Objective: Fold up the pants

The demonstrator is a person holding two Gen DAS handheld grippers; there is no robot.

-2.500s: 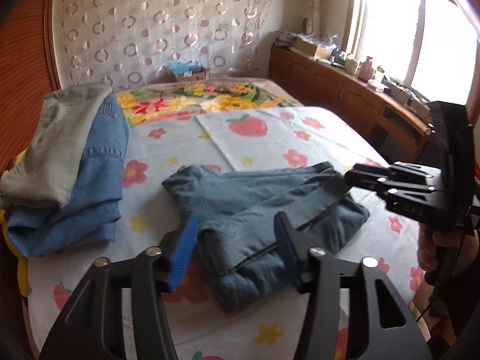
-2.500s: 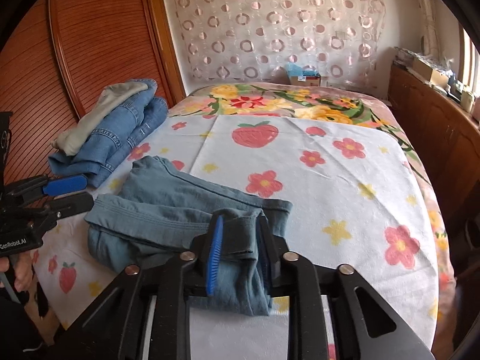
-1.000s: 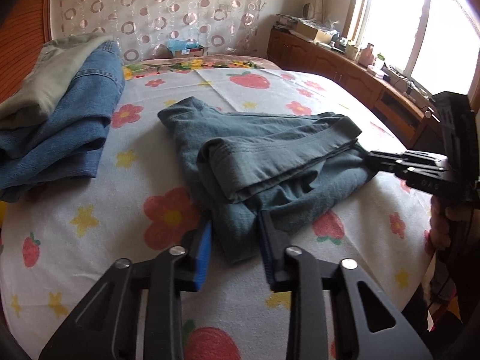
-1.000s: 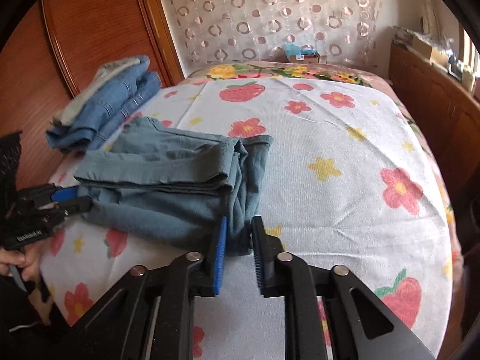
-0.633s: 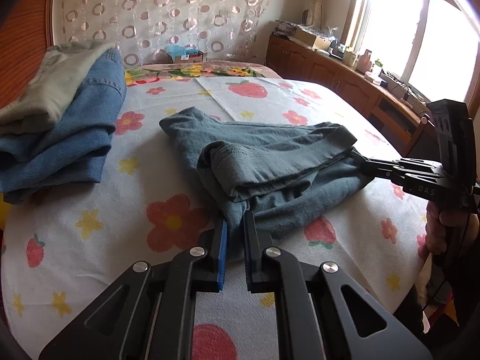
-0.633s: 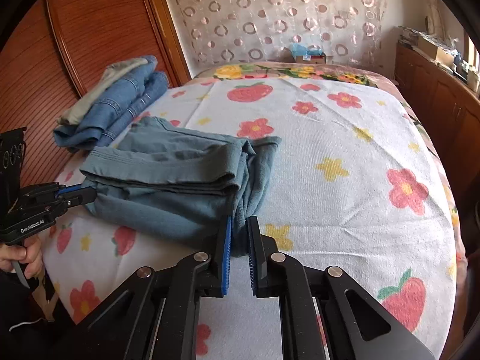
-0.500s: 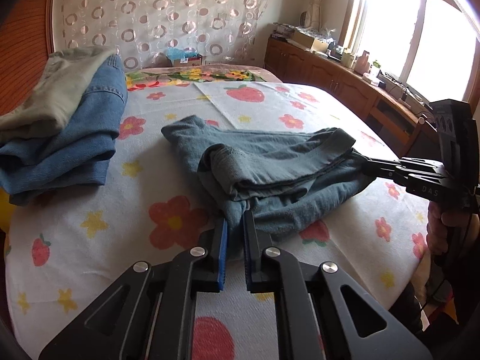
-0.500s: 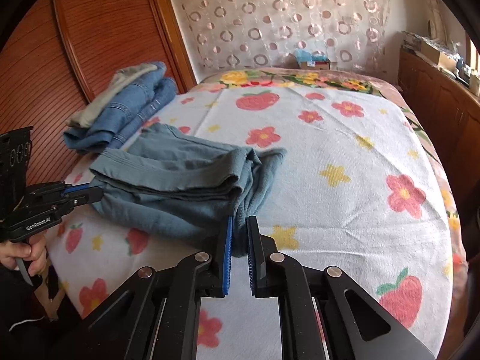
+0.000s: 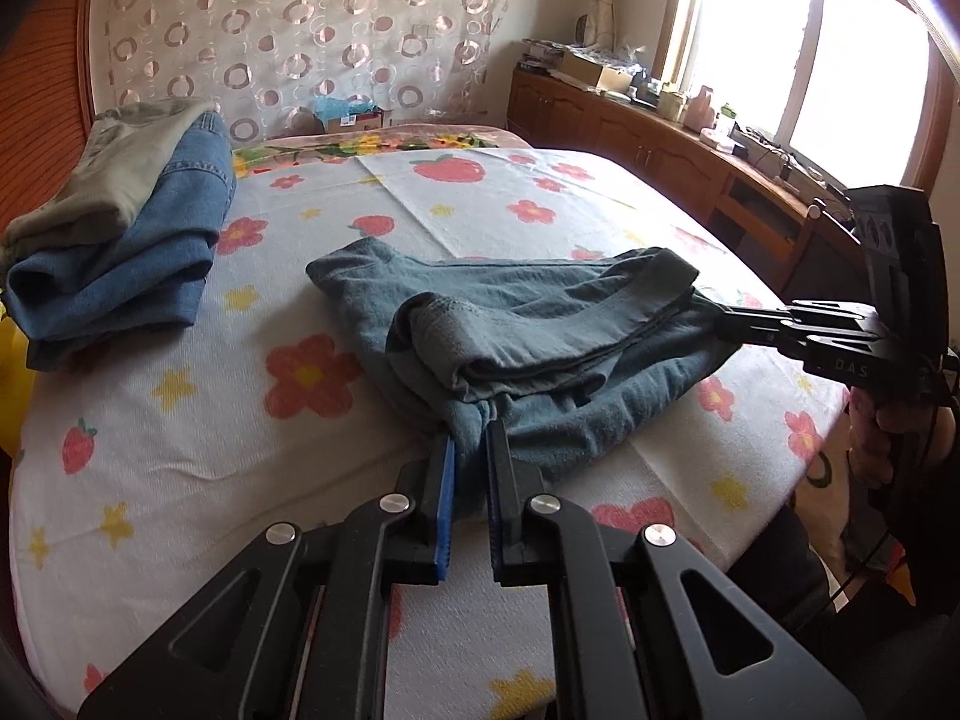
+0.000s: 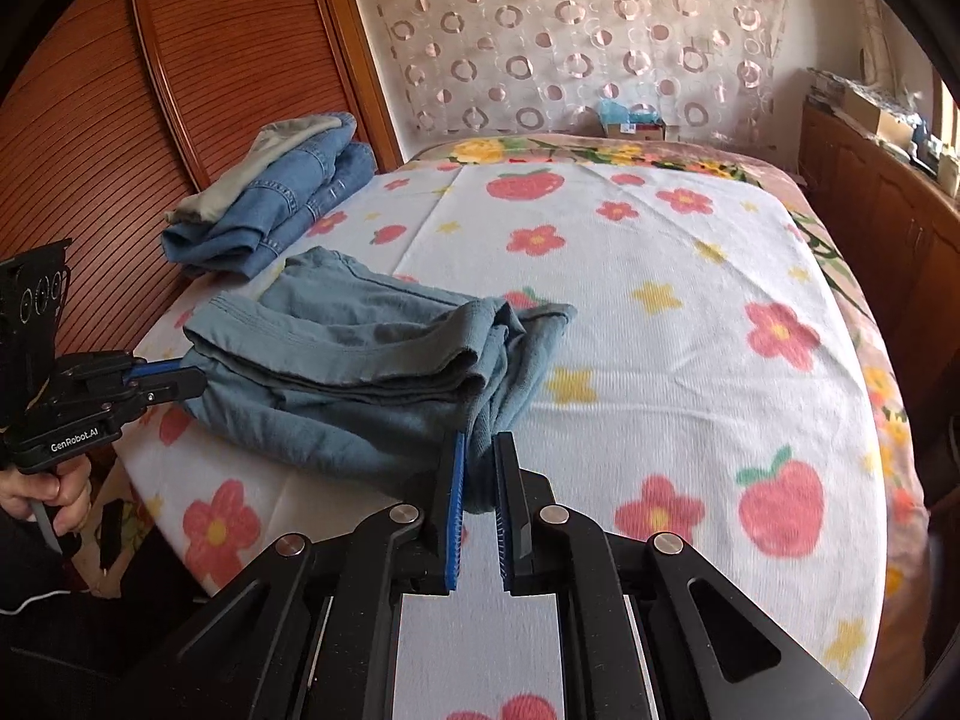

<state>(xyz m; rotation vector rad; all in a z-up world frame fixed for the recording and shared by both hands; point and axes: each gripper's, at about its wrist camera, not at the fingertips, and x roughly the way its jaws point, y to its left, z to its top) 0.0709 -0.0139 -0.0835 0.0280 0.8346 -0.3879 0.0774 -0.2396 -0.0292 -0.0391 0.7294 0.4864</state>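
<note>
The folded grey-blue pants (image 9: 540, 330) lie on the flowered bed sheet (image 9: 180, 420), near its front edge. My left gripper (image 9: 469, 447) is shut on the near left corner of the pants and holds it slightly raised. My right gripper (image 10: 478, 447) is shut on the opposite near corner of the pants (image 10: 360, 360). In the left wrist view the right gripper (image 9: 714, 315) shows at the right end of the pants. In the right wrist view the left gripper (image 10: 192, 378) shows at their left end. The pants hang slightly between the two grips.
A stack of folded jeans and a khaki garment (image 9: 120, 240) sits at the bed's far left by the wooden wardrobe (image 10: 150, 120). A wooden cabinet (image 9: 690, 150) with clutter runs under the window on the right. A box (image 10: 630, 120) sits past the bed's far end.
Both grippers closed on the near corners of the pants and lifted them a little. The views rose and pulled back from the bed.
</note>
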